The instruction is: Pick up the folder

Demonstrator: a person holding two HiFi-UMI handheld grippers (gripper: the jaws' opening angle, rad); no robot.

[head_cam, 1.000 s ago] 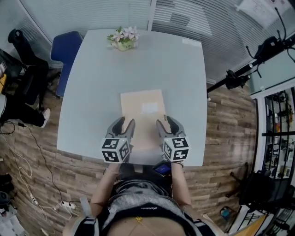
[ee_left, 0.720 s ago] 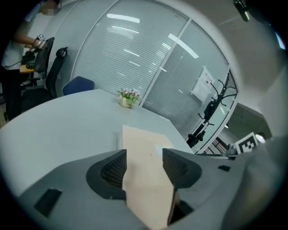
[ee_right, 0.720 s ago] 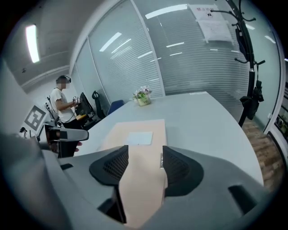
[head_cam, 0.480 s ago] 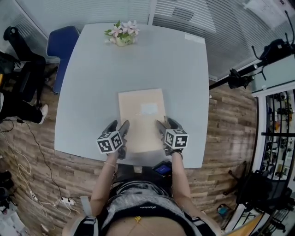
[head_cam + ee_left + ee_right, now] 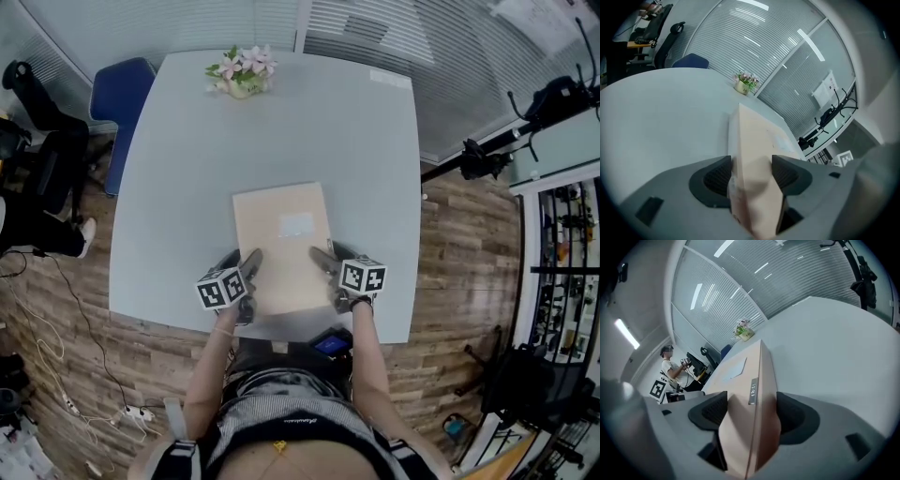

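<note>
Seen from the head view, the tan folder (image 5: pixel 281 244) lies flat on the pale grey bench (image 5: pixel 187 169), in the lower centre of the frame, close to the bench's near edge. A pale rectangular label (image 5: pixel 297 224) sits on its cover. My left gripper (image 5: pixel 242 260) straddles its lower-left edge and my right gripper (image 5: pixel 330 255) its lower-right edge. Only this view takes in the whole rounded-corner bench, the small pot of pink and white flowers (image 5: pixel 239 73) at the bench's top edge, the blue chair (image 5: pixel 117 98) at upper left, and the wood-plank floor (image 5: pixel 94 347) around it.

In the left gripper view my jaws have just been opening and stand spread wide. Their dark ribbed pads (image 5: pixel 717 176) sit either side of the folder's edge, which runs up the middle of the frame. The card is matte and smooth and fills most of the space between them. The flower pot shows beyond it, with slatted blinds (image 5: pixel 754 42) behind.

In the right gripper view my jaws have likewise just been opening and stand wide apart, with the folder's edge between them. This view alone shows a small grey strip (image 5: pixel 753 391) on that edge, and a person (image 5: pixel 670 366) at a desk at the left of the frame.
</note>
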